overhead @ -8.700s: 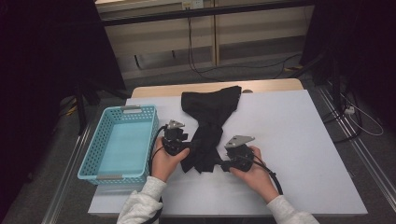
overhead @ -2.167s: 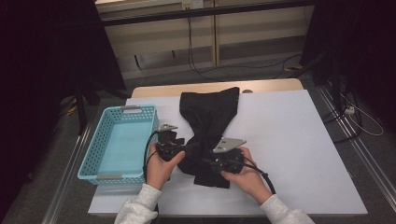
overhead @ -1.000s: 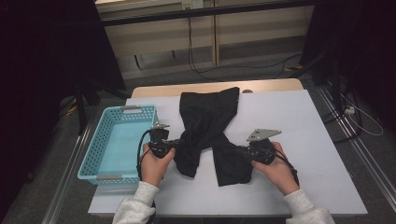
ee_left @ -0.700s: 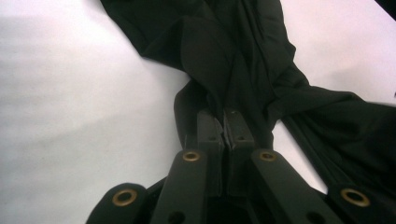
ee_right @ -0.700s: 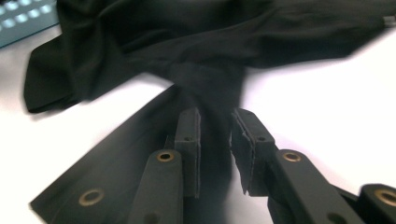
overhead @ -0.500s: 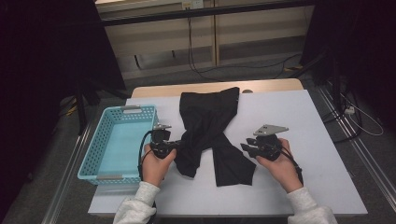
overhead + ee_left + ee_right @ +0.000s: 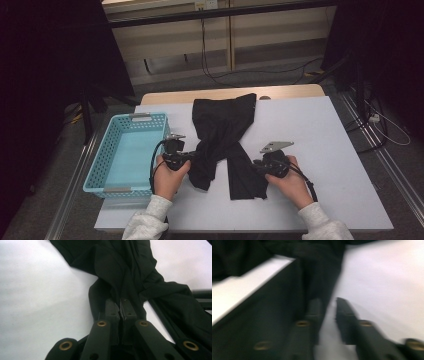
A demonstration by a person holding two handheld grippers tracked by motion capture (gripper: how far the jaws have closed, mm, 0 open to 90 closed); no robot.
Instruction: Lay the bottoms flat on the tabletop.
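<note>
On the table (image 7: 325,150), the garment (image 7: 220,135) lies across the middle, running from the far edge toward the near side, where it splits into two legs. The basket (image 7: 127,150) stands at the table's left edge, just left of the garment. The left gripper (image 7: 187,159) sits between basket and garment, at the left leg's edge. The right gripper (image 7: 260,167) sits at the right leg's right edge, nearer the table's front. The table's right part lies beyond it.

Left gripper (image 7: 192,159): black, two flat jaws, brass-coloured rivets, black cable looping behind.
Right gripper (image 7: 254,166): black, grey three-cornered plate on top, black trailing cable.
Sleeves (image 7: 146,222): light grey, ribbed cuffs.
</note>
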